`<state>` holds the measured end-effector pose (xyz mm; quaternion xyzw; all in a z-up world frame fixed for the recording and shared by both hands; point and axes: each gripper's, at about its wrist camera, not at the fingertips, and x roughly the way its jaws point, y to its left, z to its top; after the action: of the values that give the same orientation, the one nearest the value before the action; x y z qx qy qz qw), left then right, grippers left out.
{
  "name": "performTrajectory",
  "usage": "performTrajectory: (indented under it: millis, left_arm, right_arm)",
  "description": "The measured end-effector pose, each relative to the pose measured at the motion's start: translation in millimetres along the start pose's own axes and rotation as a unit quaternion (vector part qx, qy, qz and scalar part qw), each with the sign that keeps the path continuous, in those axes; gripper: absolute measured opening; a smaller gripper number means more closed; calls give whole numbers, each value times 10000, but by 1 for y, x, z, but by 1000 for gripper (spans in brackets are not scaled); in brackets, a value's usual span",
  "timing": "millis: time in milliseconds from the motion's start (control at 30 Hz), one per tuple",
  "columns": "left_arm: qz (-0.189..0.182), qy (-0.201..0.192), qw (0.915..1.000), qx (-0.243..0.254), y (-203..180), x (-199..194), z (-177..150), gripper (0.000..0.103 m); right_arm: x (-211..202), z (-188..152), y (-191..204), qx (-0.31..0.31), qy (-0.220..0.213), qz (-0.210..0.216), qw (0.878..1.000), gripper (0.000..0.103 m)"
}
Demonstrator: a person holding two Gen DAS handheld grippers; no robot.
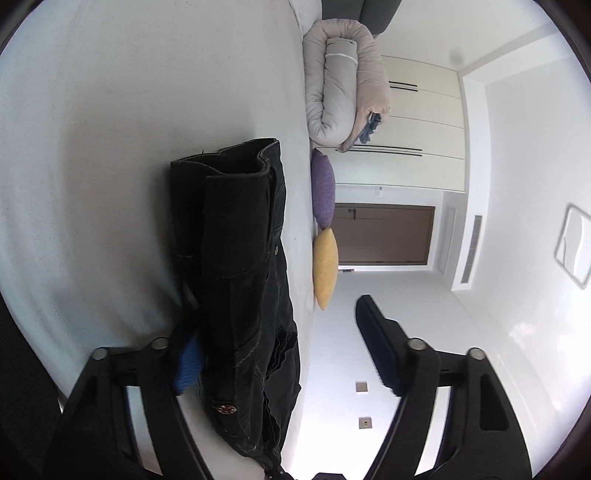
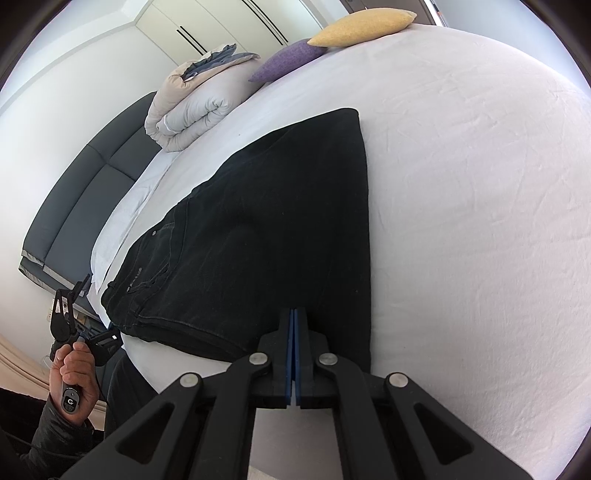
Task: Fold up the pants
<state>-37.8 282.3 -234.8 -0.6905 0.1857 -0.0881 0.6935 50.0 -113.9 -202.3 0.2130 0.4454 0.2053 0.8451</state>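
Note:
Black jeans [image 2: 266, 236] lie folded lengthwise on a white bed [image 2: 461, 184], waistband toward the near left edge and legs running away. In the left wrist view the waistband end of the jeans [image 1: 236, 266] sits between the jaws. My left gripper [image 1: 284, 350] is open, rolled on its side, one finger [image 1: 186, 363] under or beside the denim and the other in the air; it also shows in the right wrist view [image 2: 79, 314] at the bed edge. My right gripper [image 2: 294, 332] is shut, its tips over the jeans' near edge; whether cloth is pinched is hidden.
A rolled grey and beige duvet [image 2: 192, 107] lies at the bed's far side, with a purple cushion [image 2: 286, 59] and a yellow cushion [image 2: 364, 22] beside it. A dark headboard [image 2: 81, 192] stands on the left. Wardrobe doors [image 1: 421, 122] and a brown door [image 1: 384, 236] are behind.

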Motion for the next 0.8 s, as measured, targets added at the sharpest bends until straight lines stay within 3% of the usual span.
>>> performTrajectory:
  millis: [100, 133, 200, 400, 500, 633, 800]
  left_arm:
    - [-277, -50, 9996, -36, 14, -4, 2, 47]
    - [-311, -48, 9995, -83, 21, -3, 4, 38]
    - [-303, -107, 9992, -256, 33, -3, 7, 29]
    - [-52, -37, 10000, 49, 26, 4, 10, 28]
    - [72, 19, 9998, 190, 23, 5, 12, 22]
    - [282, 29, 9991, 326, 18, 8, 14, 17]
    - [622, 30, 9957, 683, 9, 10, 12, 11]
  right_arm:
    - [0, 2, -1, 35, 32, 33, 10000, 0]
    - [0, 2, -2, 47, 45, 45, 10000, 0]
    - [0, 3, -2, 66, 72, 57, 9999, 0]
    - [-3, 12, 4, 30, 160, -82, 9998, 0]
    - [-13, 24, 15, 52, 66, -33, 10000, 3]
    - [-17, 44, 43, -122, 28, 301, 9995, 3]
    - [10, 75, 99, -351, 360, 1064, 9931, 3]
